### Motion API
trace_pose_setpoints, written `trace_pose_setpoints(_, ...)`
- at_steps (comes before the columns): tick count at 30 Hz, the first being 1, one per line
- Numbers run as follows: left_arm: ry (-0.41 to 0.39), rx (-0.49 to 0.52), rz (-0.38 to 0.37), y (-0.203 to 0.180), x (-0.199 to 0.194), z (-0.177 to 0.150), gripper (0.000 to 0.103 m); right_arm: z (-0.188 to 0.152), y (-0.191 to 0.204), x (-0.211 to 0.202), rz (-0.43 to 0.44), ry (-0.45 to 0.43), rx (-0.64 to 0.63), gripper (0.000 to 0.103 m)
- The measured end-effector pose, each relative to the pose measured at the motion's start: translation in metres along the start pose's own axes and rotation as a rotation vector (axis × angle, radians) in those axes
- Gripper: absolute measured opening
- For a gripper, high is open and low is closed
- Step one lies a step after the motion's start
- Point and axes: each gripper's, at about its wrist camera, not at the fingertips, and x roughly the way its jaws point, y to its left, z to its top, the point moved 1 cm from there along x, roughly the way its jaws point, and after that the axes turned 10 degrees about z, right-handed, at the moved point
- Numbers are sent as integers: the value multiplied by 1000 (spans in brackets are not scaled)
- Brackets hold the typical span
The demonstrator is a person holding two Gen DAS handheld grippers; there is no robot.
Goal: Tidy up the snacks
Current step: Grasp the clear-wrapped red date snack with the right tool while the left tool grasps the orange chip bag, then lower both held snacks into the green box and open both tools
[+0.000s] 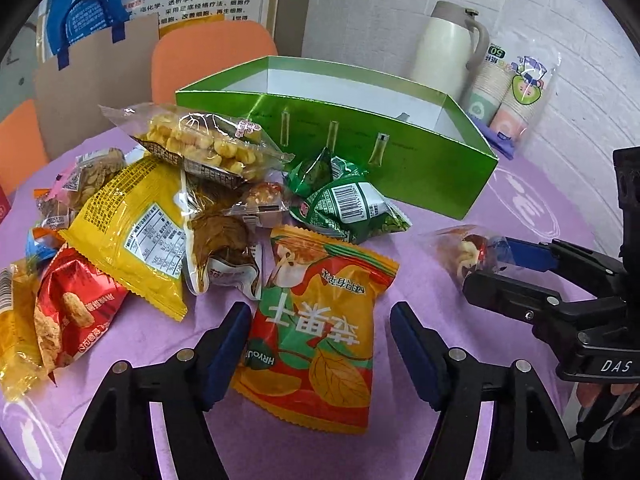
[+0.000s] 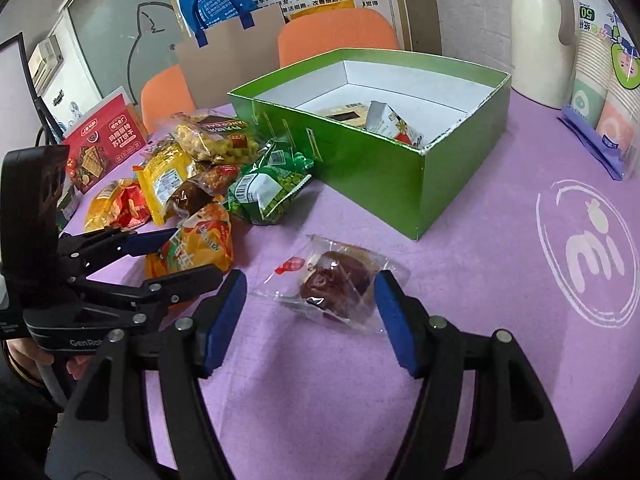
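- The right gripper (image 2: 310, 312) stands with its jaws apart around the clear-wrapped date snack (image 2: 334, 284), low centre of the right wrist view; neither blue pad visibly presses the wrapper, so nothing is held
- The left gripper (image 1: 320, 344) is likewise spread wide, astride the orange dried-apple bag (image 1: 316, 344) at the bottom centre of the left wrist view; the bag lies flat on the purple tablecloth (image 2: 480, 280)
- The green box (image 2: 400, 184), upper centre, already holds a few packets; the snack pile (image 1: 160, 208) sits to its left
- Risks, as I judge them: the slick film may slide out if the pads catch only the wrapper's edge; the flat bag may buckle or skate sideways into the pile; both tools sit close together, so lifting at once could make them collide
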Motion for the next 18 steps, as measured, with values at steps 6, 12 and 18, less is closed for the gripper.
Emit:
trace_pose_setpoints(6, -3, 36, 28, -2, -2, -2, 53, 2, 0, 3, -9, -3, 0, 67)
trace_pose_setpoints(12, 4, 13, 4, 0, -11, -8, 49, 0, -1, 5, -5, 9, 8, 10)
trace_pose_setpoints(18, -17, -9, -18, 6, -37, -20, 49, -1, 0, -7, -3, 0, 11, 13)
